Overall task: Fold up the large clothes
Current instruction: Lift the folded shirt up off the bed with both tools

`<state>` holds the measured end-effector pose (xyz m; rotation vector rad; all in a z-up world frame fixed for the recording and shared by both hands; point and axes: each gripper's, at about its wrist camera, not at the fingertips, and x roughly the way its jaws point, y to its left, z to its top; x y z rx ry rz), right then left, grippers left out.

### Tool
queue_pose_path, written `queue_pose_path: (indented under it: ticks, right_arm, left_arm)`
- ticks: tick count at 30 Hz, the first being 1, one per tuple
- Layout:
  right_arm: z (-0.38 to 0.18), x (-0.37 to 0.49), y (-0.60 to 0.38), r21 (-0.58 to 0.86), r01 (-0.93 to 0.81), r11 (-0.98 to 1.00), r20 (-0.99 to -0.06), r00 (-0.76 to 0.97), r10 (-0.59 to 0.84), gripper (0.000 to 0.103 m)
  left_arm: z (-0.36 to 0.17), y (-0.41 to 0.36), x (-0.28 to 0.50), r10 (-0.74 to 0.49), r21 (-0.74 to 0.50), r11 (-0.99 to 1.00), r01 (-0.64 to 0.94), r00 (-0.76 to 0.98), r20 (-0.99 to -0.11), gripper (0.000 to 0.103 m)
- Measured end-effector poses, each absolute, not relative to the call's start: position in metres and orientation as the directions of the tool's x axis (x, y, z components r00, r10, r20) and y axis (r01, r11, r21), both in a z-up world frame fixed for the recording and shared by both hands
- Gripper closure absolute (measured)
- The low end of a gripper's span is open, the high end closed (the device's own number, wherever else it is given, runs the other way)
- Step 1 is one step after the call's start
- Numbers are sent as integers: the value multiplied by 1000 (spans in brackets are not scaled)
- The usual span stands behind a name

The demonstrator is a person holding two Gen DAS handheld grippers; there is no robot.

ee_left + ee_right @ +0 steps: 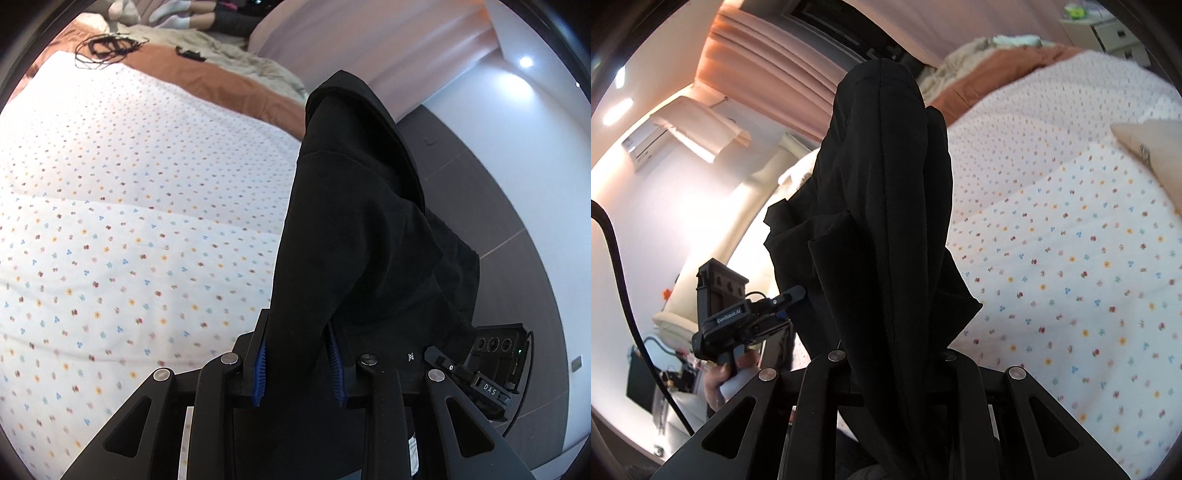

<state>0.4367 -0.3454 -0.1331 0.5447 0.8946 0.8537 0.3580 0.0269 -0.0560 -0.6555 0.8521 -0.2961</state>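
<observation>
A large black garment (369,206) hangs lifted above the bed, stretched between both grippers. In the left wrist view my left gripper (297,369) is shut on a bunched fold of it, and the blue pads (260,369) press the cloth from both sides. The right gripper (439,360) shows low at the right, against the same cloth. In the right wrist view the black garment (886,206) drapes over my right gripper (890,356) and hides its fingertips; the cloth runs down between the fingers. The left gripper (792,295), held by a hand (727,376), bites the garment's left edge.
A bed with a white flower-dotted sheet (129,221) fills the space under the garment. Far across it lie a brown blanket (229,85), a beige throw (236,55), black cables (107,48) and a person's socked feet (173,14). A cardboard box (1152,151) sits on the bed. Pink curtains (768,66) hang behind.
</observation>
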Motion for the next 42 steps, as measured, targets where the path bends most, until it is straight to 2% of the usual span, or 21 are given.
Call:
queue_pose_path:
  ticks: [22, 32, 42]
  right_arm:
    - [-29, 325, -472, 627, -489, 607, -336, 533, 777, 85]
    - [3, 302, -551, 587, -493, 643, -300, 605, 738, 86]
    - [26, 285, -629, 537, -455, 710, -289, 692, 661, 86]
  left_arm:
    - [48, -84, 292, -582, -634, 747, 202, 661, -474, 74]
    - [74, -157, 300, -631, -619, 729, 292, 638, -443, 74]
    - [87, -229, 348, -688, -608, 702, 371, 575, -443, 74]
